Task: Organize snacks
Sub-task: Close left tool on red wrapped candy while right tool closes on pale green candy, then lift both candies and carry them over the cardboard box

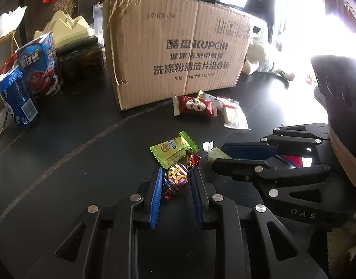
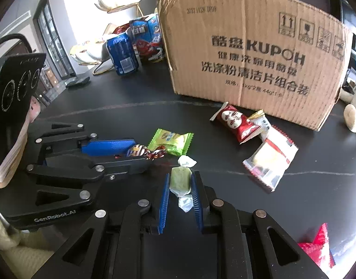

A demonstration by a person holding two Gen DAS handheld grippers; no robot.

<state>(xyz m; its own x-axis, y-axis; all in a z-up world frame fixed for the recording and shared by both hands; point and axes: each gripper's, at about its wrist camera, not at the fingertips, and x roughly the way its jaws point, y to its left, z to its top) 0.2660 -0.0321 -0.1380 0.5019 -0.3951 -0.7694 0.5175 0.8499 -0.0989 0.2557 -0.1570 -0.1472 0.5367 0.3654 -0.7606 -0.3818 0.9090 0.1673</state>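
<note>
My left gripper (image 1: 175, 181): tilted down toward the dark table (image 1: 85, 158), its blue pads closed against the coconut candy (image 1: 176, 178), which lies on the table between them.
My right gripper (image 2: 180, 186): tilted down alongside, just right of the left one, its pads pressed on the pale green candy (image 2: 180, 181) in a clear twisted wrapper.
Green packet (image 1: 174, 149): just beyond the coconut candy, touching its far twist.
Red packet (image 1: 194, 106): farther off, near the foot of the cardboard box (image 1: 173, 51), with a white packet (image 1: 233, 114) at its right.
Writing: "COCONUT" on the held candy; "KUPOH" on the box; "DAS" on my right gripper, "GenRobot.AI" on my left.
Far left: a blue can (image 1: 17, 97) and blue carton (image 1: 42, 65).
</note>
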